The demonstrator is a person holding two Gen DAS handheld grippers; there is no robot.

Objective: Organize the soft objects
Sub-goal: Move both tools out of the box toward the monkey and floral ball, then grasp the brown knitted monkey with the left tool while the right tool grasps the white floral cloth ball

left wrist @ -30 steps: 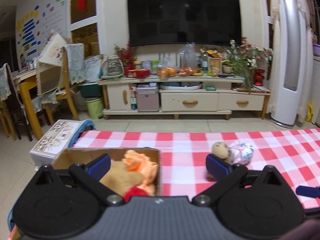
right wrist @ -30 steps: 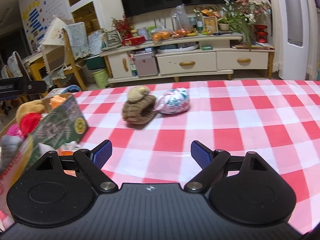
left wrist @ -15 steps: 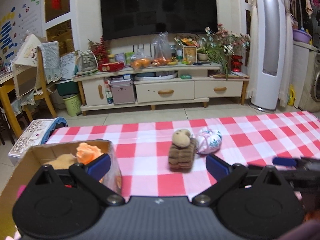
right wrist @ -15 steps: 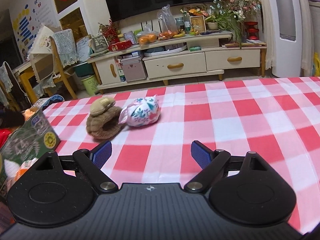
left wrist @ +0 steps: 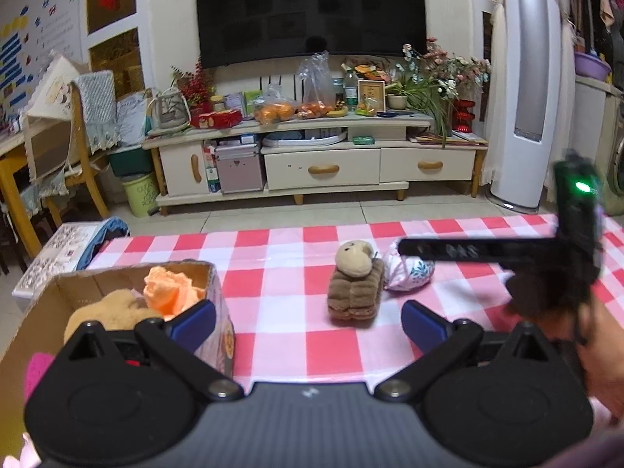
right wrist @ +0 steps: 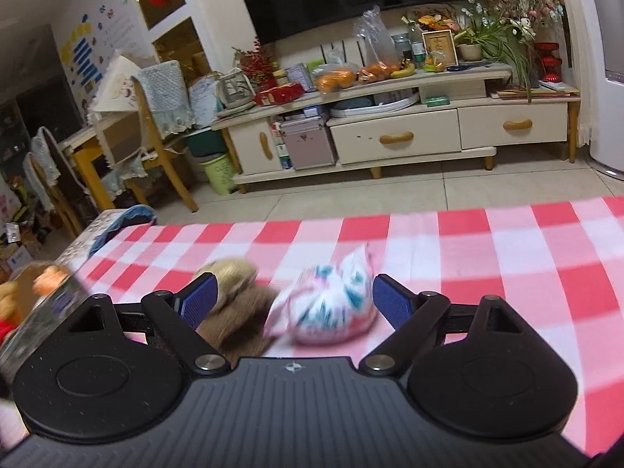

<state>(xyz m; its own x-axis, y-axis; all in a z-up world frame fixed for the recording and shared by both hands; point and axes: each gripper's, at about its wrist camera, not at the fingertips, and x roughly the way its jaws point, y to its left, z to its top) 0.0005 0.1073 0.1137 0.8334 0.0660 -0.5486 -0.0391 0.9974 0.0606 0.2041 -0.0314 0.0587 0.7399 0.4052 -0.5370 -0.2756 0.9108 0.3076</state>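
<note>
A brown plush toy (left wrist: 355, 286) sits upright on the red-checked tablecloth (left wrist: 280, 284), touching a white floral pouch (left wrist: 409, 273) to its right. A cardboard box (left wrist: 216, 296) at the left holds an orange soft toy (left wrist: 169, 292) and a tan plush. My left gripper (left wrist: 308, 321) is open and empty, just short of the brown toy. My right gripper (right wrist: 292, 300) is open, with the floral pouch (right wrist: 327, 304) and the brown plush (right wrist: 238, 304) lying between its fingers, both blurred. The right gripper's body shows in the left wrist view (left wrist: 546, 269), over the pouch.
The box corner (right wrist: 58, 300) sits at the left of the right wrist view. Beyond the table's far edge is tiled floor, a TV cabinet (left wrist: 319, 163) and a wooden chair (left wrist: 78, 148). A patterned box (left wrist: 58, 253) stands on the floor at the left.
My right gripper has moved forward and down, so the pouch and brown plush now lie between its fingers. My left gripper has shifted a little; the right gripper has come into its view.
</note>
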